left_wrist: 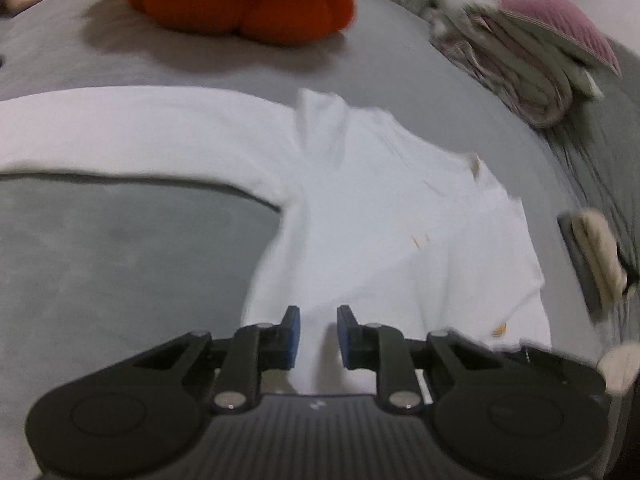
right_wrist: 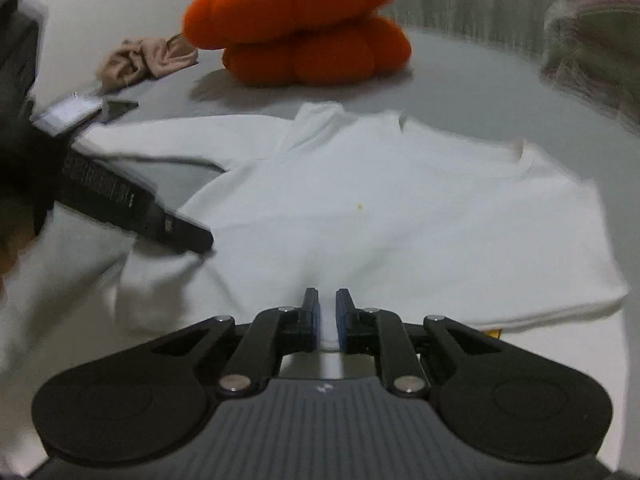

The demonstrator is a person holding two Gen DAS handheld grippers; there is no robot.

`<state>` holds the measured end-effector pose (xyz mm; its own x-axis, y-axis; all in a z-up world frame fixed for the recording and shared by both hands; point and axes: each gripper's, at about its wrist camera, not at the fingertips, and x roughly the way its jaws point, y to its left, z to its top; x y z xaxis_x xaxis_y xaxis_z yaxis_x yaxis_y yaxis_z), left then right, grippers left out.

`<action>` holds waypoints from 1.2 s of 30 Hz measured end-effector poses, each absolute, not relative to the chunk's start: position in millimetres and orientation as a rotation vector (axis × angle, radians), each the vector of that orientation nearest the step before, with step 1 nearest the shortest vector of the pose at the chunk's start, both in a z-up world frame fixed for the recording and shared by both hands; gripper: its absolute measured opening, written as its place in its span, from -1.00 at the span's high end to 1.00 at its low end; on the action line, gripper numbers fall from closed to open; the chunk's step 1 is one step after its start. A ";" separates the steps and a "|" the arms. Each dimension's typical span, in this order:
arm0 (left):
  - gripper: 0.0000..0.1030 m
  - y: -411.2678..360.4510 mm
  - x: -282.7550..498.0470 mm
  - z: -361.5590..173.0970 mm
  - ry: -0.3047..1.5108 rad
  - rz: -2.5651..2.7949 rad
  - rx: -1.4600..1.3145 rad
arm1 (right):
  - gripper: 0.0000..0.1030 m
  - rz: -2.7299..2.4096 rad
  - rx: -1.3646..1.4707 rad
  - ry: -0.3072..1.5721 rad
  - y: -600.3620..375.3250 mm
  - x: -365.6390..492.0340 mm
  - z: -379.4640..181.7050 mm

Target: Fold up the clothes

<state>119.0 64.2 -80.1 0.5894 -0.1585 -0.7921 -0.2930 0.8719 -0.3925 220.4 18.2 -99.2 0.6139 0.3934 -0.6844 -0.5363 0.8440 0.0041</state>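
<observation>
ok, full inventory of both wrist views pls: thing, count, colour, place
white long-sleeve top: 1, white, spread flat on the grey surface, one sleeve stretched out sideways
orange plush cushion: 1, orange, lobed, behind the top
pile of clothes: 1, pink, cream and grey, far right of the surface
beige cloth: 1, beige, crumpled, beside the cushion
grey surface: 1, grey, under everything
left gripper: 1, black with blue pads, at the near hem; jaws apart with white fabric between them, contact unclear
right gripper: 1, black with blue pads, at the near hem; jaws nearly closed on a fold of the top
</observation>
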 end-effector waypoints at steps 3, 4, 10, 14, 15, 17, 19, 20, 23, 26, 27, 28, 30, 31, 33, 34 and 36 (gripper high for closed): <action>0.32 98.0 115.2 -73.8 0.912 0.194 -0.621 | 0.70 0.550 -0.185 0.757 11.2 215.1 -93.1; 0.27 112.5 113.1 -72.7 0.896 0.243 -0.665 | 0.70 0.556 -0.179 0.753 9.6 211.6 -91.7; 0.23 209.7 88.2 -77.8 0.788 0.507 -0.922 | 0.70 0.497 -0.297 0.689 41.1 206.7 -92.9; 0.23 258.5 68.7 -69.6 0.689 0.610 -0.958 | 0.70 0.578 -0.179 0.645 42.6 201.7 -81.9; 0.21 270.2 63.0 -69.1 0.658 0.648 -0.962 | 0.69 0.584 -0.185 0.660 46.7 200.1 -88.4; 0.21 290.9 50.1 -72.5 0.622 0.731 -0.964 | 0.69 0.591 -0.201 0.685 55.2 196.1 -103.1; 0.22 307.2 39.9 -76.2 0.614 0.775 -0.966 | 0.69 0.599 -0.180 0.690 53.4 191.0 -96.1; 0.22 312.6 38.7 -75.3 0.605 0.767 -0.954 | 0.69 0.604 -0.168 0.691 51.9 188.3 -91.3; 0.19 328.6 35.2 -72.7 0.580 0.743 -0.918 | 0.68 0.617 -0.130 0.694 47.4 180.3 -76.8; 0.19 340.3 34.0 -74.6 0.583 0.749 -0.869 | 0.66 0.629 -0.093 0.698 42.9 172.3 -62.2; 0.19 346.4 34.4 -75.8 0.583 0.754 -0.868 | 0.65 0.633 -0.101 0.697 44.2 169.7 -63.0; 0.18 351.1 33.2 -78.0 0.577 0.759 -0.871 | 0.65 0.636 -0.116 0.695 46.4 167.0 -65.3; 0.14 357.8 32.6 -83.2 0.577 0.762 -0.873 | 0.65 0.635 -0.139 0.697 50.3 166.2 -69.8; 0.14 359.7 34.4 -87.8 0.584 0.766 -0.877 | 0.65 0.629 -0.146 0.702 51.9 169.2 -72.0; 0.11 358.5 37.3 -94.7 0.593 0.777 -0.869 | 0.65 0.626 -0.117 0.715 50.6 173.8 -73.2; 0.10 356.8 39.6 -97.8 0.597 0.782 -0.859 | 0.65 0.631 -0.103 0.718 49.8 174.8 -73.2; 0.17 351.1 46.3 -98.3 0.593 0.795 -0.807 | 0.62 0.639 -0.119 0.710 49.0 170.4 -72.5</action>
